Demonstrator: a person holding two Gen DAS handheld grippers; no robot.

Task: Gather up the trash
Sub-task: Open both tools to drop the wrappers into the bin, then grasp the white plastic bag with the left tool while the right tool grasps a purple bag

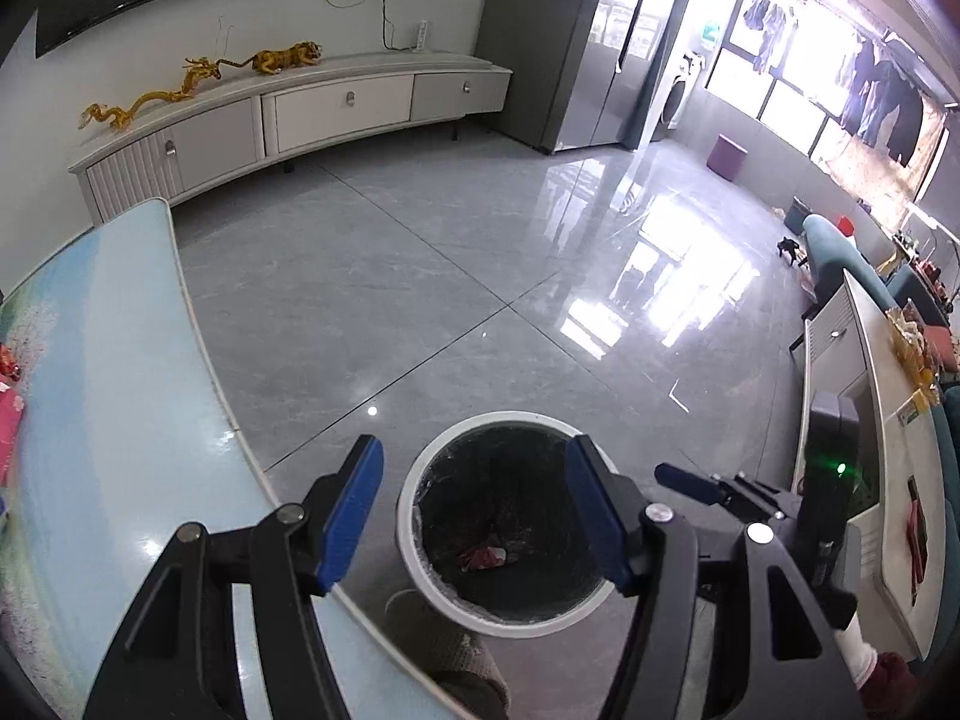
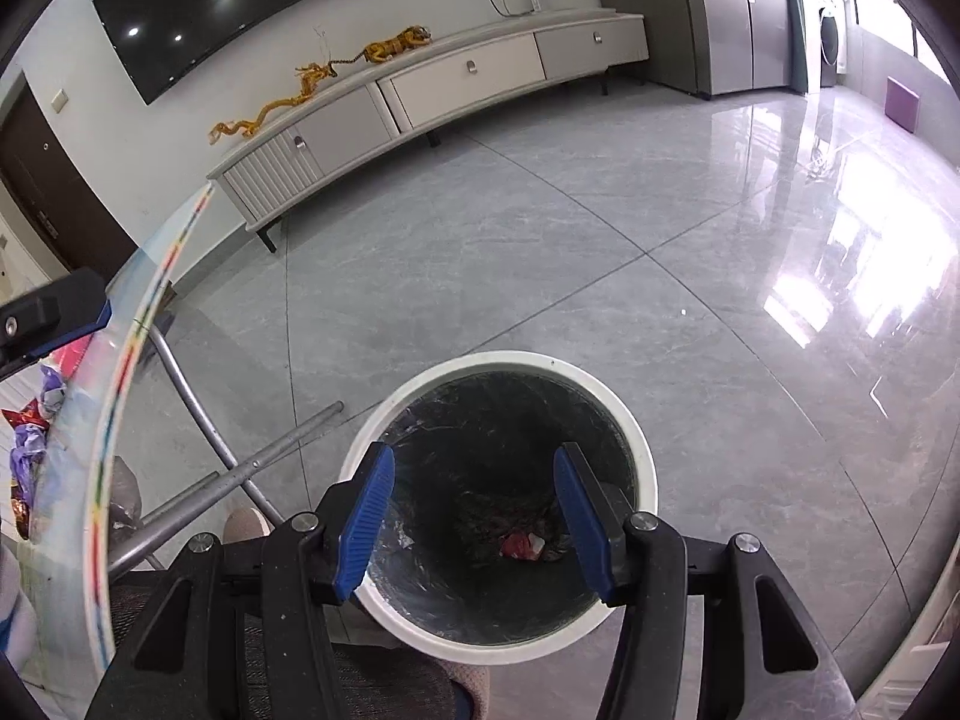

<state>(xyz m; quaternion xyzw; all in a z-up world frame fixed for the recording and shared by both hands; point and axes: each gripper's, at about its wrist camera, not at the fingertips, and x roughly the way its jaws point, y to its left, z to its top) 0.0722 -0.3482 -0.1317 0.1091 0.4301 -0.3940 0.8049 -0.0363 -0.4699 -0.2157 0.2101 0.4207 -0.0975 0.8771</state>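
Grey floor tiles (image 2: pixel 540 276) surround the bin (image 2: pixel 636 438); both claws (image 1: pixel 474 516) (image 2: pixel 474 516) tilt down, released.

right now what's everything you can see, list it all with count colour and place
bin: one, white with a dark liner, on the floor below both grippers
wrapper: one, red and white, at the bottom of the bin
table: one, pale blue top, left of the bin
wrappers on the table: several, red and purple, at its far left edge
cabinet: one, white, along the far wall
figurines: two, golden, on the cabinet
television: one, black, on the wall
stool: one, purple, near the window
left gripper: blue pads, open, nothing between them
right gripper: blue pads, open, nothing between them
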